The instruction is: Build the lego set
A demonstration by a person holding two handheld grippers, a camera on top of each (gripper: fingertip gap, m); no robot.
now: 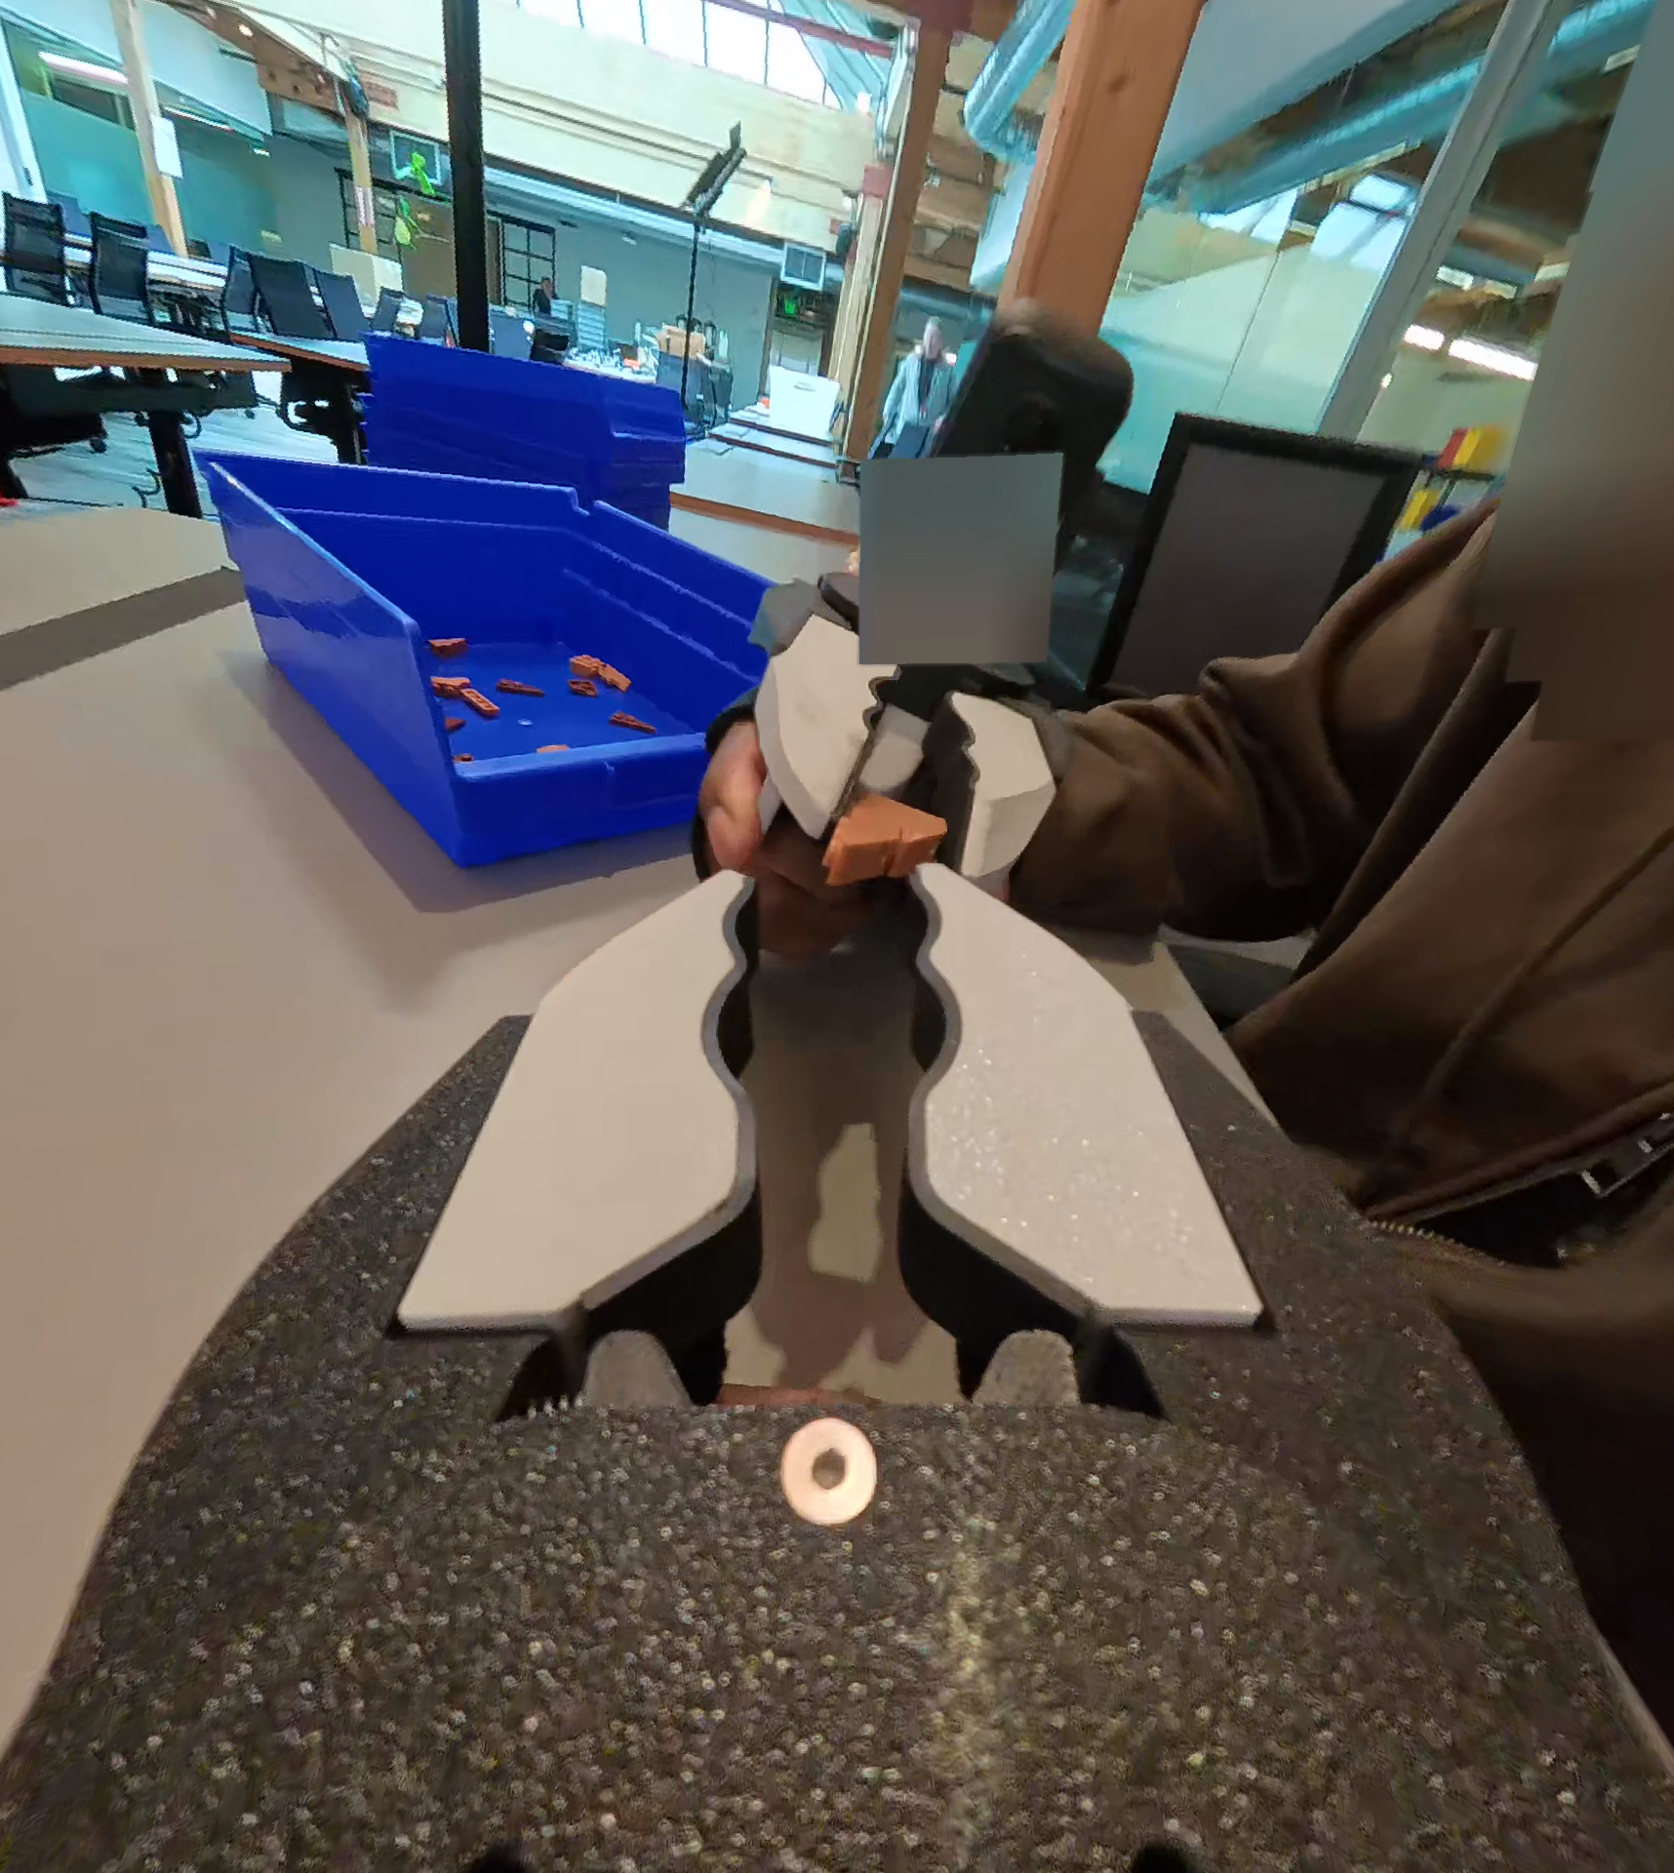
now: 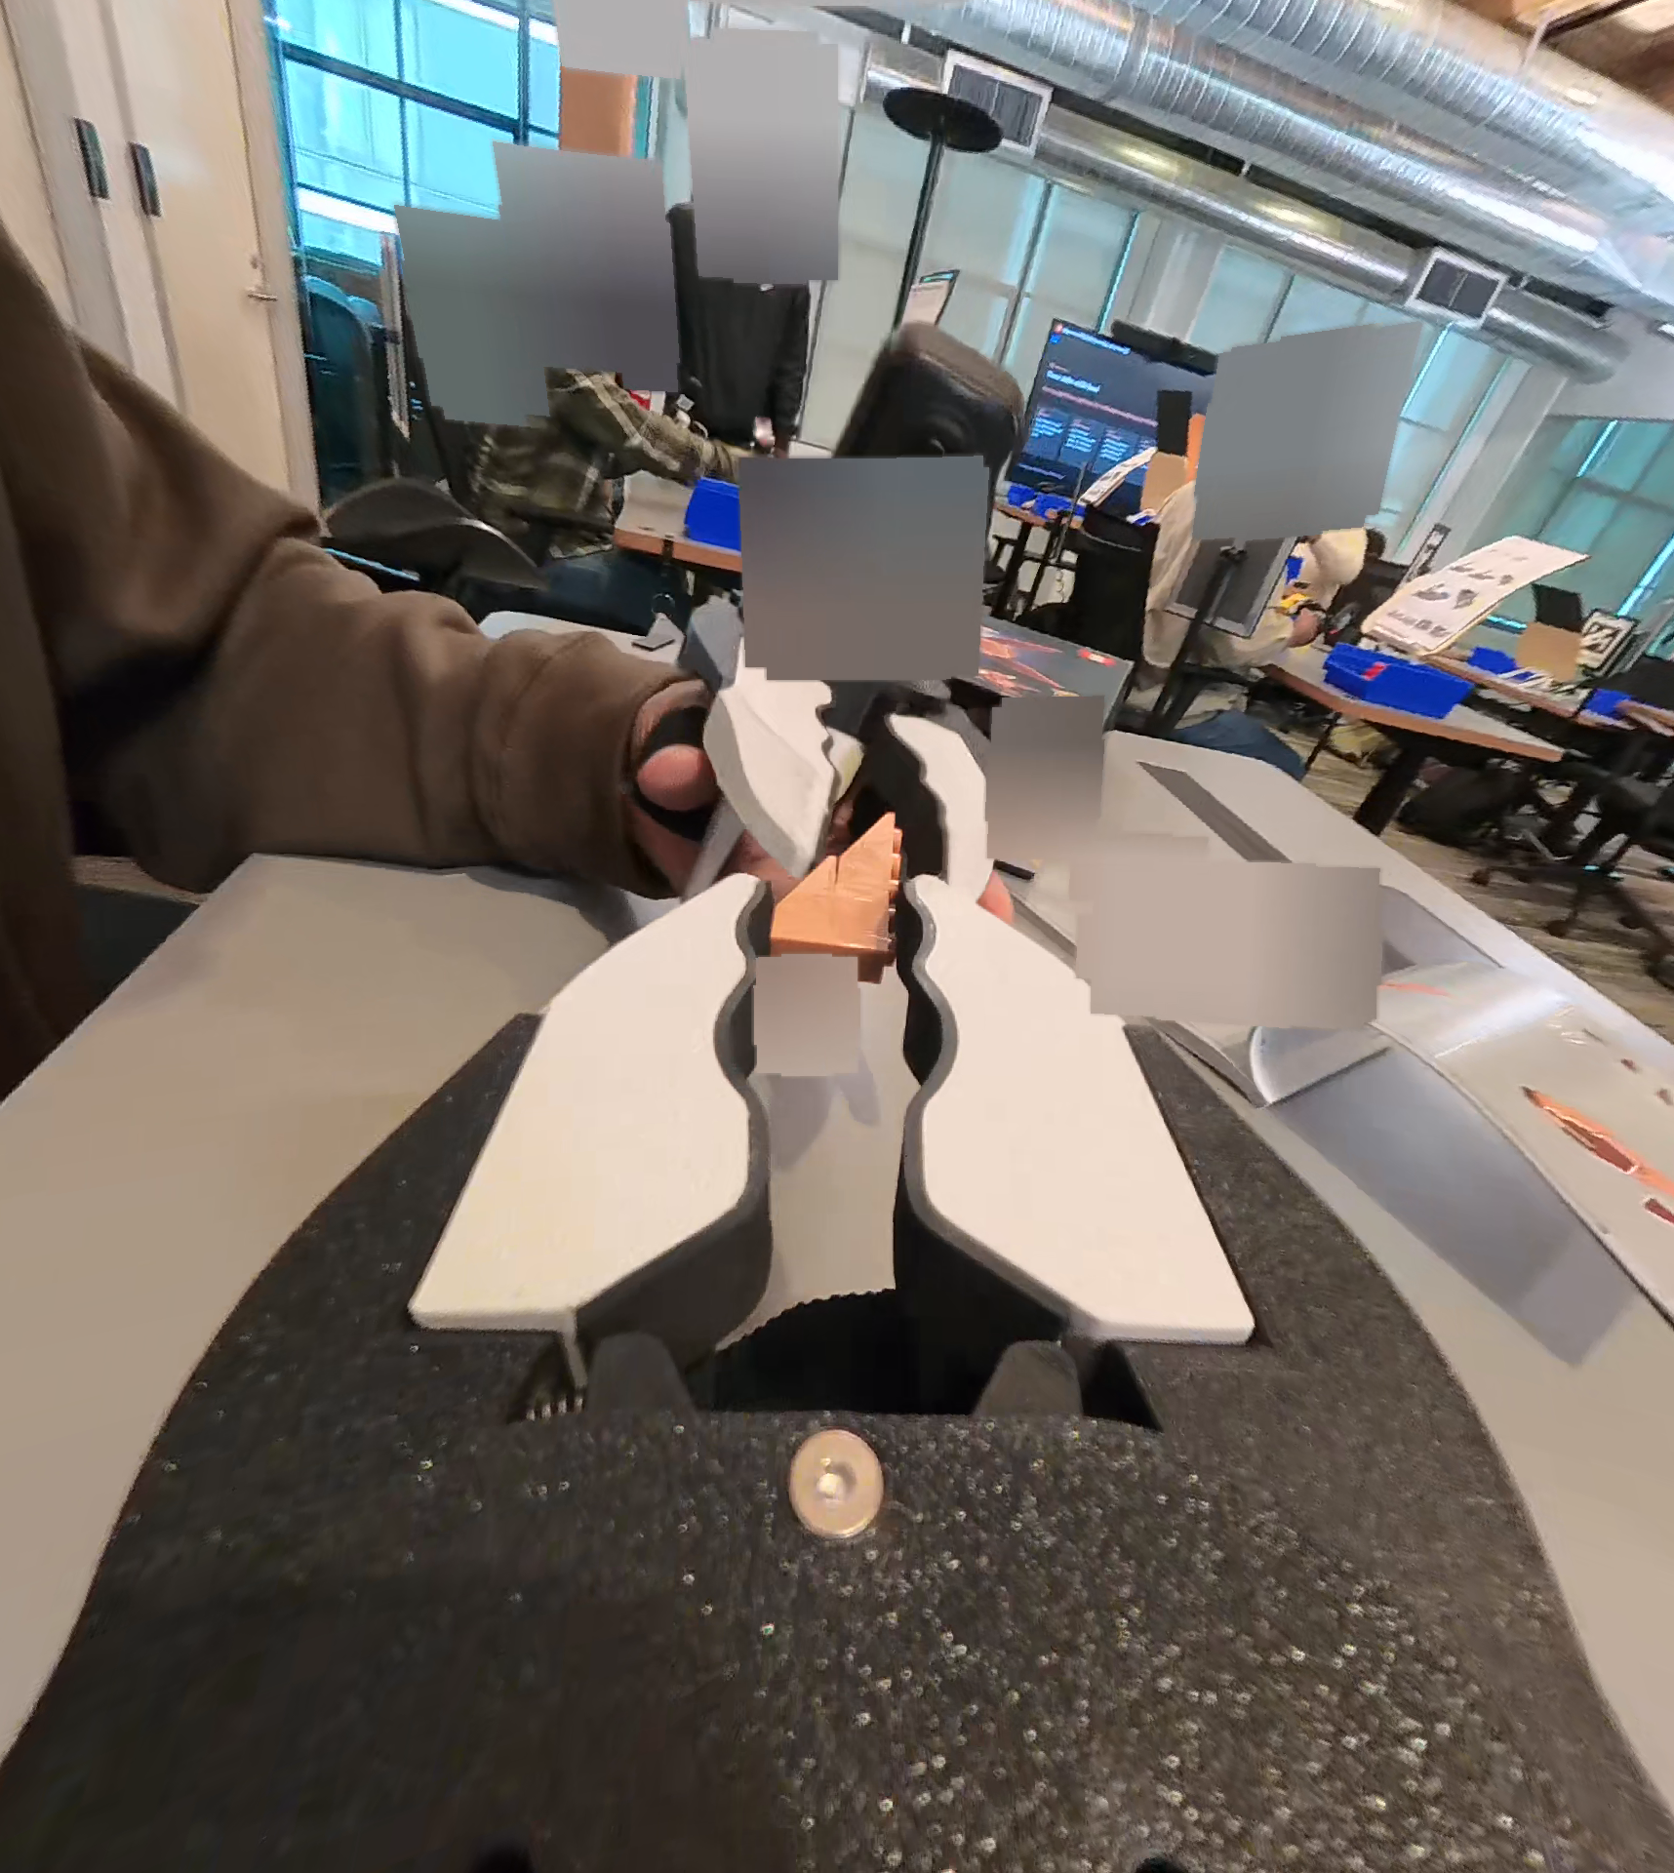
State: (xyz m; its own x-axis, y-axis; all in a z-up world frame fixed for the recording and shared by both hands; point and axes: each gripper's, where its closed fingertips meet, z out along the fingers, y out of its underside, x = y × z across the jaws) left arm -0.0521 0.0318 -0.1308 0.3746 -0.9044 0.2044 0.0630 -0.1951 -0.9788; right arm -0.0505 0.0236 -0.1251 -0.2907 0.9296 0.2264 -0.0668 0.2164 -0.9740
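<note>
**Right gripper clamped on a brick wedge, left gripper facing it**

Right gripper [image 2: 833, 897], held above the table [image 1: 103, 1014], has its two fingers closed part-way onto one orange-brown wedge [image 2: 828, 917] of joined bricks. The fingertips press its two flanks, and the rest of the gap behind them stands free. The wedge's long axis runs along these fingers. Its broad end lies nearest the right wrist camera, and its narrow end points away, toward the left gripper [image 1: 833, 892]. Studs appear to face that view's right side.

The left gripper meets it head-on, and its fingers are parted with nothing between them. In the left wrist view the wedge [image 1: 884, 846] sits just past the tip of the right-hand finger; whether they touch cannot be told. In the right wrist view the narrow end reaches in between the left gripper's white fingers.

Counts: two grippers; one held wedge; one open blue bin [image 1: 357, 649] on the table to the left, well apart from the grippers. About ten loose pieces [image 1: 529, 694] of the same colour lie scattered on its floor. One stack of blue bins [image 1: 529, 405] stands behind it. One open booklet [image 2: 1573, 1125] lies on the table to the right. A brown sleeve [image 1: 1269, 770] covers the arm behind the right gripper.
</note>
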